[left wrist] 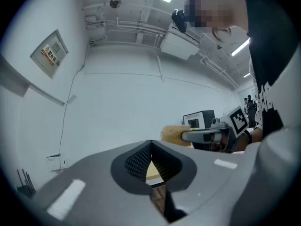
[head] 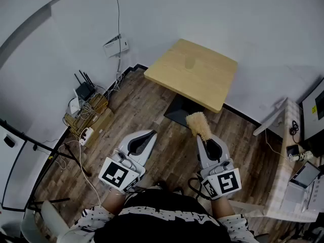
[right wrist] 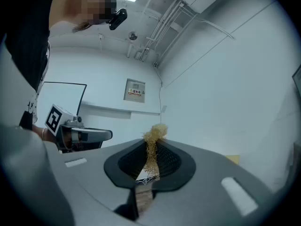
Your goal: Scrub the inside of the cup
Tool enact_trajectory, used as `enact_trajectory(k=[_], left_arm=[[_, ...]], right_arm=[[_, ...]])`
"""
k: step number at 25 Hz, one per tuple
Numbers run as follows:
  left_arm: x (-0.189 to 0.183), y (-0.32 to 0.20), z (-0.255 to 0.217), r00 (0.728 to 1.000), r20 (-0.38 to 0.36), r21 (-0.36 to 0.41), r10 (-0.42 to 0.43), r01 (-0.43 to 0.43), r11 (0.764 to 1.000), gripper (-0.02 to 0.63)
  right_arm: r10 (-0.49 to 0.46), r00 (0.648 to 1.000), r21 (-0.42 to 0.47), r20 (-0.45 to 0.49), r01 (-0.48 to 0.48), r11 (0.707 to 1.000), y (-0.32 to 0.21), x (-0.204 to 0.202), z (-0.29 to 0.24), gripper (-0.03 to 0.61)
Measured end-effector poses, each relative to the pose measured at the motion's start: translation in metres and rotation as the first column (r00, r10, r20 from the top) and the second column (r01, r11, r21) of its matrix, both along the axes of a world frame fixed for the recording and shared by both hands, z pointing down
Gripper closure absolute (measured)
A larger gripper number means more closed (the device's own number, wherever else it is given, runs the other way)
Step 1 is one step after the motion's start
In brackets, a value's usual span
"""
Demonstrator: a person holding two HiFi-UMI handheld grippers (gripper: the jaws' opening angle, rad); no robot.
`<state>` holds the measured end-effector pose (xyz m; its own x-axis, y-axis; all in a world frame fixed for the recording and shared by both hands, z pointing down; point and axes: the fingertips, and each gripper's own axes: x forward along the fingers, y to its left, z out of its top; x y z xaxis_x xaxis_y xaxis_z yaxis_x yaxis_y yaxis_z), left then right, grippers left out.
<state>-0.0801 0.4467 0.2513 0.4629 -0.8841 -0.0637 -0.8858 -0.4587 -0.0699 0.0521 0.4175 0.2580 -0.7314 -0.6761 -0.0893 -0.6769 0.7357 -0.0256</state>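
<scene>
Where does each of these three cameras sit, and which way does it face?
Head view: on the person's head, steeply down at floor and table; left gripper, right gripper, chest show.
Left gripper view: on that gripper, level along its shut jaws at a white wall; torso at right.
Right gripper view: on that gripper, along jaws clamped on the scrubber; torso at left.
Shared: each gripper view shows the other gripper.

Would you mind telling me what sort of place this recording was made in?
Probably an office or lab room: a router with tangled cables by the white wall, a desk carrying electronics, and a small wooden table on wood flooring.
</scene>
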Motion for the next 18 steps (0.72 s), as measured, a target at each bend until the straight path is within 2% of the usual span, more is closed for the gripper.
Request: enact_trajectory(k=[12,18], left_arm=[[0.025,0.018,0.001,1.000,0.026,-0.004,-0.006,0.006,1.000,0.612],[0.041,0.025,0.004,1.000,0.021,-0.004,-0.012,0.012,1.000,0.612]], right_arm=[[-0.018,0.997,-0.008,0.077,0.018,1.000,0.014,0.030,0.000,0.522],[-0.030,0.997,-0.021,0.074,0.032,0.999,0.021,0.044,0.007,0.522]])
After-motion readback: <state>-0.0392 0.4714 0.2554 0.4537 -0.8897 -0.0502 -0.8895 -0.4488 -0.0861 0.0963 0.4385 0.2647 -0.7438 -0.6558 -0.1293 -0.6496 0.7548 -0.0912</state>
